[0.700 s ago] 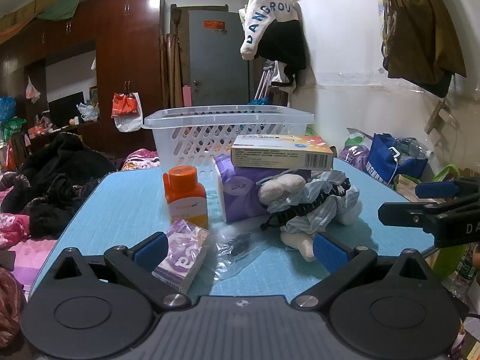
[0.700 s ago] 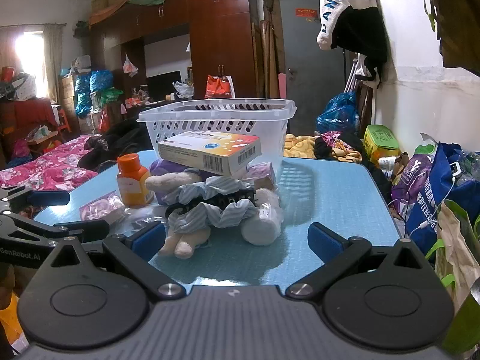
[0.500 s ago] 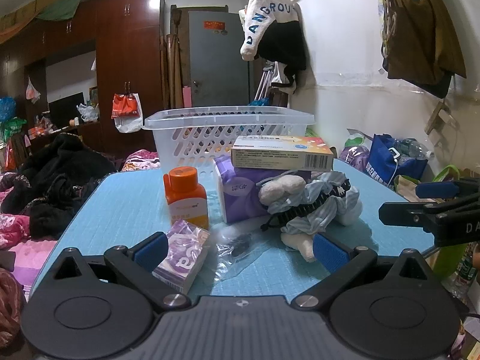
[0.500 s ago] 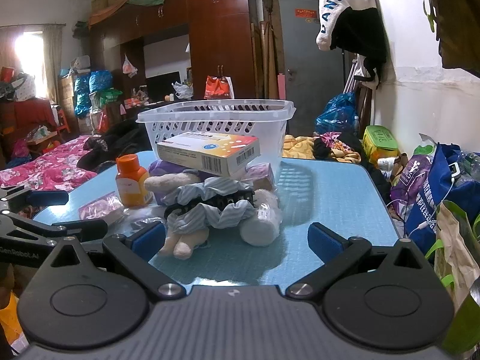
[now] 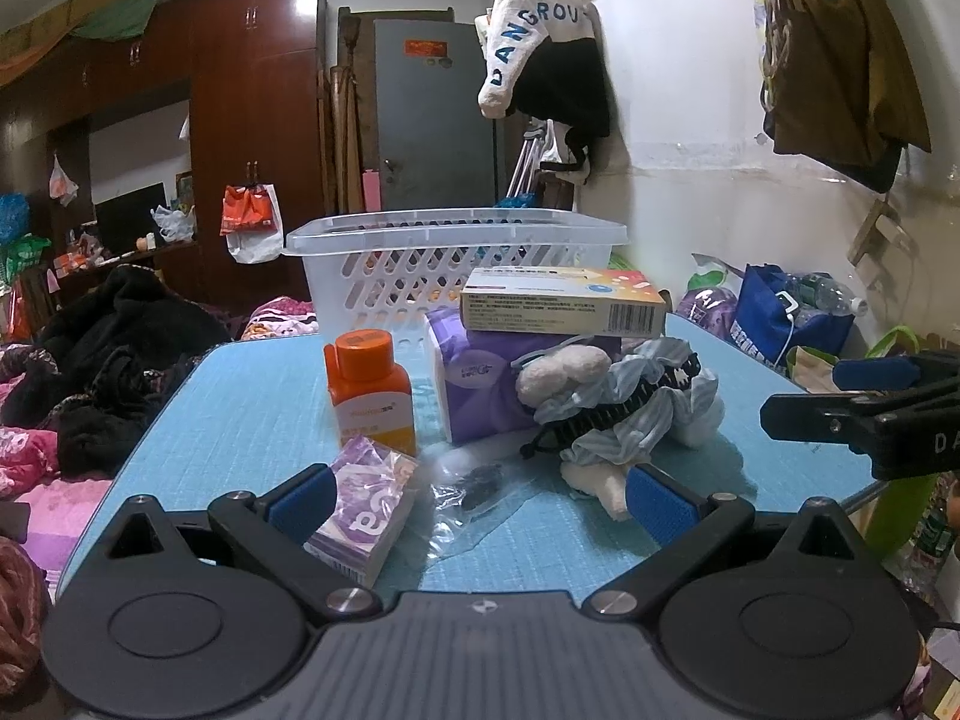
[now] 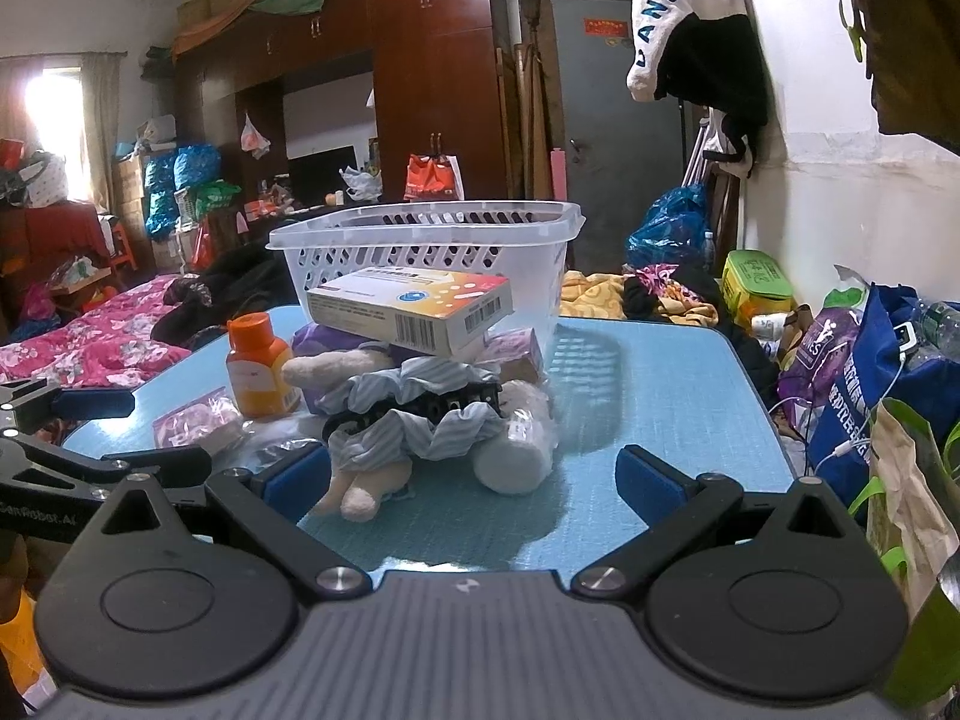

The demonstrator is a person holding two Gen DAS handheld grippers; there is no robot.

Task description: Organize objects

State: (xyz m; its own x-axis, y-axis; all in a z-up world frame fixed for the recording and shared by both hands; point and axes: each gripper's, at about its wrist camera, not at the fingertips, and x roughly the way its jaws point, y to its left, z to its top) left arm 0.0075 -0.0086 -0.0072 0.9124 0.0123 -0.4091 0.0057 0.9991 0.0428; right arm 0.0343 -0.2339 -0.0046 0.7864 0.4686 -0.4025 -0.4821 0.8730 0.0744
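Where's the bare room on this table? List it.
Bare blue table runs right of the basket and the striped cloth pile, out to the far edge. Another strip lies left of the orange bottle. The middle is crowded, the box stacked on top.

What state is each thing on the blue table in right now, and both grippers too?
Left gripper: open, holding nothing.
Right gripper: open, holding nothing.
Orange bottle: upright, capped.
White basket: upright; inside hidden.
Medicine box: closed, flat atop the purple pack.
Small tissue pack: lying near the left fingers.
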